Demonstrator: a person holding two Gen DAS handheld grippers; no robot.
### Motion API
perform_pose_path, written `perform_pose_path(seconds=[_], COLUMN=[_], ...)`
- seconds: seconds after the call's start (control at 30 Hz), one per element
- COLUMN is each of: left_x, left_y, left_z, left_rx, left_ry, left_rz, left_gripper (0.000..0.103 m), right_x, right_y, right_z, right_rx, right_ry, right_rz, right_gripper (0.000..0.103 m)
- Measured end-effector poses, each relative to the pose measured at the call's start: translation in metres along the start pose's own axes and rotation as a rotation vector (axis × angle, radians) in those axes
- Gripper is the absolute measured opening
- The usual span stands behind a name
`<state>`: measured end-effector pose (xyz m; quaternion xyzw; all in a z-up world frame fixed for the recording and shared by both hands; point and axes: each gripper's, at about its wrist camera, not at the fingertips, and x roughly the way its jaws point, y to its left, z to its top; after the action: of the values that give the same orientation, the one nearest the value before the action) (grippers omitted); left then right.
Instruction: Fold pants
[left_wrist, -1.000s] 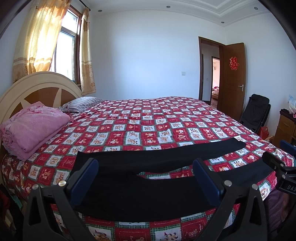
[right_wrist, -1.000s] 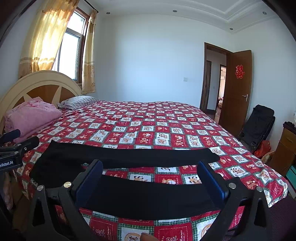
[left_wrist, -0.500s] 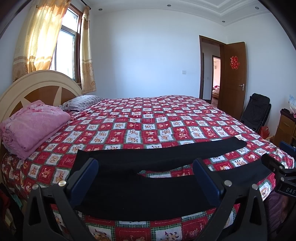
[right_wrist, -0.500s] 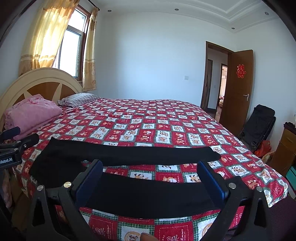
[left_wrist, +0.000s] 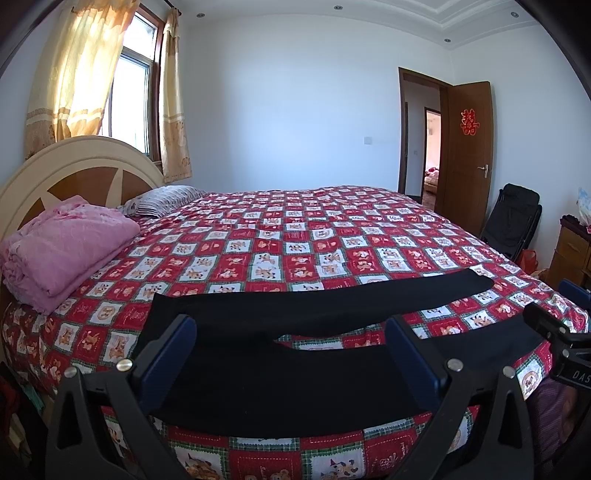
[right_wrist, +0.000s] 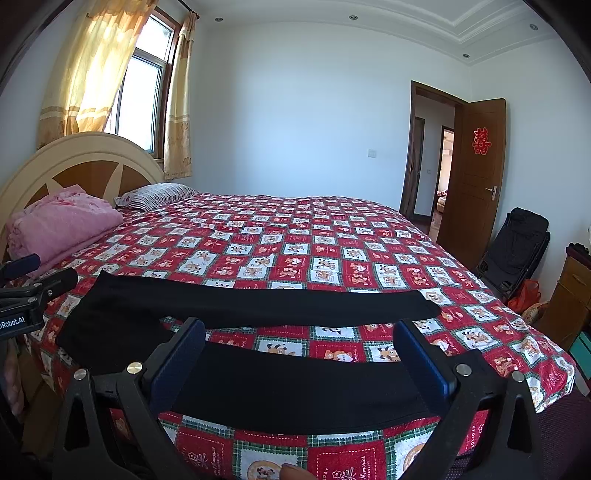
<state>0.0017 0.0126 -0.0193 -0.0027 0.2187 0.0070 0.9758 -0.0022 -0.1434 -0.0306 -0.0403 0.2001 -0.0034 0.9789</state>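
Observation:
Black pants lie flat across the near edge of the bed, waist to the left and the two legs spread apart to the right; they also show in the right wrist view. My left gripper is open and empty, hovering over the waist and upper near leg. My right gripper is open and empty, over the near leg. Each gripper shows at the edge of the other's view: the right gripper and the left gripper.
The bed has a red patchwork cover. A folded pink blanket and a striped pillow lie by the headboard at left. A black folding chair, a wooden cabinet and an open door stand at right.
Both grippers have dropped slightly toward the bed's near edge. The pants have not moved, and both grippers stay open.

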Motion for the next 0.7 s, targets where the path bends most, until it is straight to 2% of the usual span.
perform_pose_path(seconds=[0.3,0.57,0.6,0.7], left_x=[0.012,0.045,0.054,0.087], left_y=[0.001,0.011,0.017,0.046], left_z=[-0.004,-0.02,-0.022,-0.026], left_rx=[-0.003,0.002,0.012,0.016], left_ry=[0.041,0.125,0.136,0.182], left_rz=[-0.013,-0.042,-0.033,0.059], left_gripper=[0.103,0.103,0.103,0.103], right_x=[0.007,0.027,0.031,0.048], right_y=[0.002,0.007,0.008,0.013], right_z=[-0.005,-0.017,-0.021,-0.034], right_rx=[-0.007,-0.014,-0.017,-0.029], right_ry=[0.018,0.073,0.086,0.136], right_rz=[-0.001,-0.002,-0.001,0.006], right_gripper=[0.102,0.102,0.102,0.102])
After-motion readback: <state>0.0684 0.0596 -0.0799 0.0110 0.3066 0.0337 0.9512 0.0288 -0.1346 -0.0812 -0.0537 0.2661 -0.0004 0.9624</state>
